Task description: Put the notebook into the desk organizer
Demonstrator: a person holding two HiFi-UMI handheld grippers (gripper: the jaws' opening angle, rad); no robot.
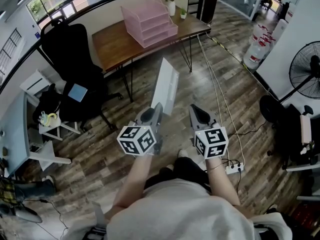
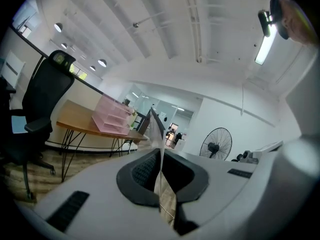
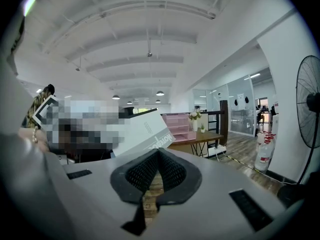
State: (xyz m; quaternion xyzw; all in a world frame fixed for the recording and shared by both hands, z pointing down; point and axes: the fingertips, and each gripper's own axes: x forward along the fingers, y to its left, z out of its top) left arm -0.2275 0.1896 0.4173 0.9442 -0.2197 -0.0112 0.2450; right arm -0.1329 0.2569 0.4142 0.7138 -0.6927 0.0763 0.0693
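Office room, wood-plank floor (image 1: 95,154). Far left was a black office chair (image 1: 75,54). Right of it, a wooden surface (image 1: 112,46) on hairpin legs carried the pink desk organizer (image 1: 149,25), with a flower vase (image 1: 171,3) just beyond it at the far edge. Notebook (image 1: 166,86) wasn't in the organizer. It was up in the air over the floor, nearer than the surface and well apart from it, standing on edge. Left tool (image 1: 156,110) was clenched on its near edge, thin white cover pinched between the pads. Right tool (image 1: 196,111) sat just beside it to the right, jaws pressed together on nothing, clear of the notebook. Far right was a standing fan (image 1: 306,69).
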